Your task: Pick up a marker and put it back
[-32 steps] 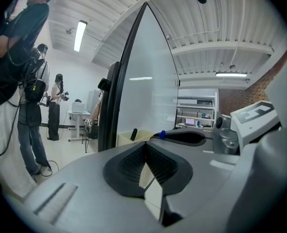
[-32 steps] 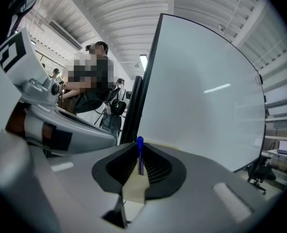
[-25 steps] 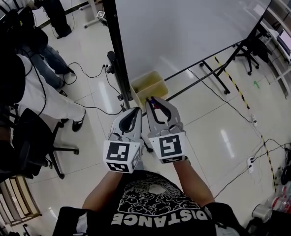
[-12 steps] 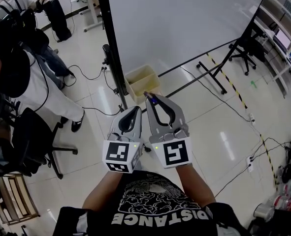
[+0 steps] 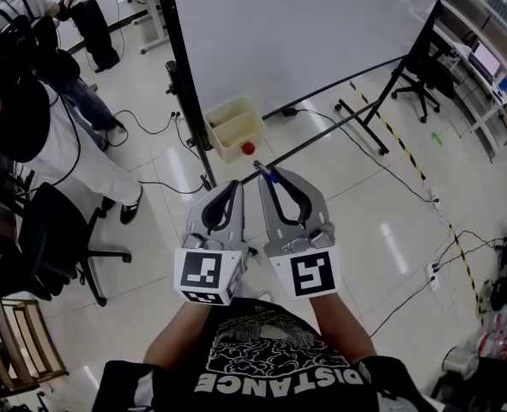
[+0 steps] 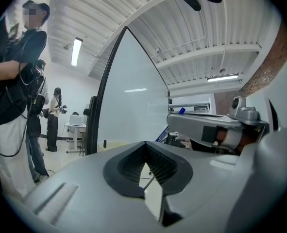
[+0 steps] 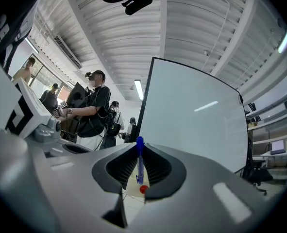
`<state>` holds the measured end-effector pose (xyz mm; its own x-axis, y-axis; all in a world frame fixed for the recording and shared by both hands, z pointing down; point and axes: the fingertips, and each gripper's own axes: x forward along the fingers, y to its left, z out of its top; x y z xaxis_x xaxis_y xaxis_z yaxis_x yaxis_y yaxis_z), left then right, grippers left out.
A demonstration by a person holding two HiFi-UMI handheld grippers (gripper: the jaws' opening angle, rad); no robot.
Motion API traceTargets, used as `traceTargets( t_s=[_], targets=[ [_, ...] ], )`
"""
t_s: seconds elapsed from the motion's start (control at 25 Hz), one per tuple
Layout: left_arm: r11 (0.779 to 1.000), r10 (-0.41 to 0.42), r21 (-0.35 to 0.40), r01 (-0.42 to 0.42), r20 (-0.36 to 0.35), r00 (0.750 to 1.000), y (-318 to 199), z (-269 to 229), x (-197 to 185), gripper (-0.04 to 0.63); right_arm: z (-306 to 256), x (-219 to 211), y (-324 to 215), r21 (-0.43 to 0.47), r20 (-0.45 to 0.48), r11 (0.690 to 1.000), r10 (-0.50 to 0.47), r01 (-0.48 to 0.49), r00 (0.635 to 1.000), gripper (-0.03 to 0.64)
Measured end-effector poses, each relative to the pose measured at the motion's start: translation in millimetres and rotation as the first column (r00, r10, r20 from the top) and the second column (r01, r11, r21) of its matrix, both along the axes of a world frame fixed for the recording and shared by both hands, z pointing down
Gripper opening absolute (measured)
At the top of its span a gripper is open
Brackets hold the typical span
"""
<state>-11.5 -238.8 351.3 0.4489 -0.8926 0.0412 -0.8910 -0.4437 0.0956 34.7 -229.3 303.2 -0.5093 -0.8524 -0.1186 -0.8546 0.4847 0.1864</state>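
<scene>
A blue marker [image 7: 140,160] stands upright between the jaws of my right gripper [image 7: 140,147], which is shut on it; its tip pokes out past the fingertips [image 5: 271,177] in the head view. My left gripper [image 5: 234,186] hangs beside the right one [image 5: 266,173], shut with nothing in it. Both are held high in front of me, over the floor. A yellowish bin [image 5: 233,126] stands on the floor at the foot of the whiteboard [image 5: 296,33], with a red thing [image 5: 248,148] at its near edge.
The whiteboard's black frame post [image 5: 183,84] and its legs [image 5: 360,127] stand ahead. People [image 5: 39,118] and an office chair [image 5: 60,239] are at the left. Cables [image 5: 407,191] and striped tape run over the floor at the right.
The view has shifted: the bin and whiteboard post have slid up and left, and the red thing by the bin has come into sight. Both grippers keep their grip and place.
</scene>
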Motion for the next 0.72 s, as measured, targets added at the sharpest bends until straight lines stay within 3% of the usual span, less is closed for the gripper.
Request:
traceTargets(
  t_s=[0.72],
  targets=[
    [0.998,-0.035,0.052,0.035,0.005,0.999,33.2,-14.6,5.4,0.005,16.1,13.9,23.1,-0.037,0.013,0.999,0.005,-0.005,1.0,0.037]
  ],
)
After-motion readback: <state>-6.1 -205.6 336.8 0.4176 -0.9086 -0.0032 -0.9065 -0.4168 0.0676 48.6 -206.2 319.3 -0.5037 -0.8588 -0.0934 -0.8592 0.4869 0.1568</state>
